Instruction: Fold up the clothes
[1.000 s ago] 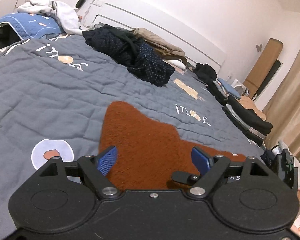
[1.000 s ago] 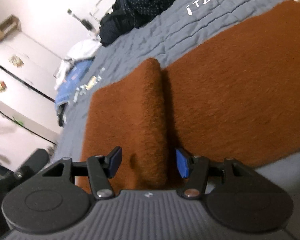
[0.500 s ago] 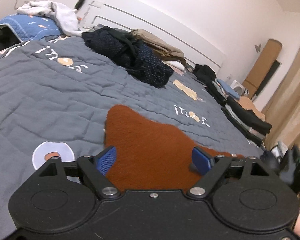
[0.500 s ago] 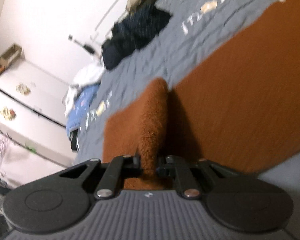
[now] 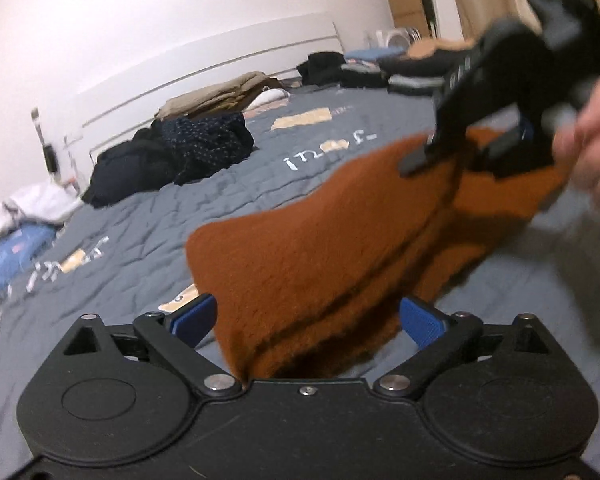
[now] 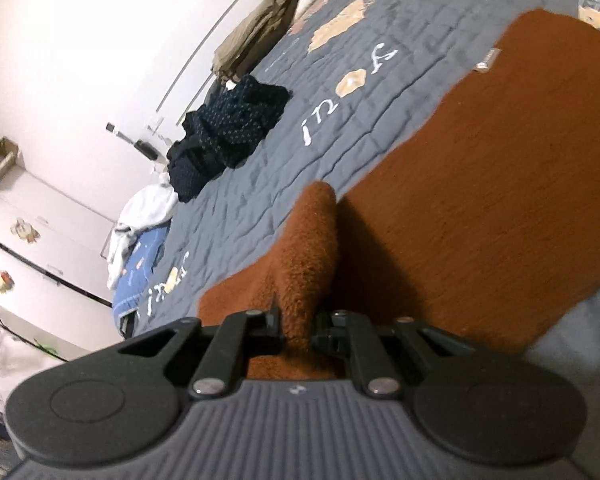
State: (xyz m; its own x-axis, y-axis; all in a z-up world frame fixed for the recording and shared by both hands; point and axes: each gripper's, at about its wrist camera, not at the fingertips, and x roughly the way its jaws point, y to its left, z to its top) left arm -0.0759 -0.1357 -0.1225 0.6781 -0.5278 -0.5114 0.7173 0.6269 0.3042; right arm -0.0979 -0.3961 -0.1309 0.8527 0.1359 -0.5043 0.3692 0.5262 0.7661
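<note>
Grey quilt [image 6: 260,184], right gripper [image 6: 298,330] pinching rust garment [image 6: 480,208]

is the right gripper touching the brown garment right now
Touching. In the right wrist view the right gripper has both jaws shut on a raised fold of the brown garment, with no gap on either side of the pinched fabric.

Both your wrist cameras sit low and close over the bed [image 5: 148,216], looking along their fingers toward the headboard [image 5: 204,76]; both share the dark clothes pile [image 6: 228,136] near 11 o'clock.
</note>
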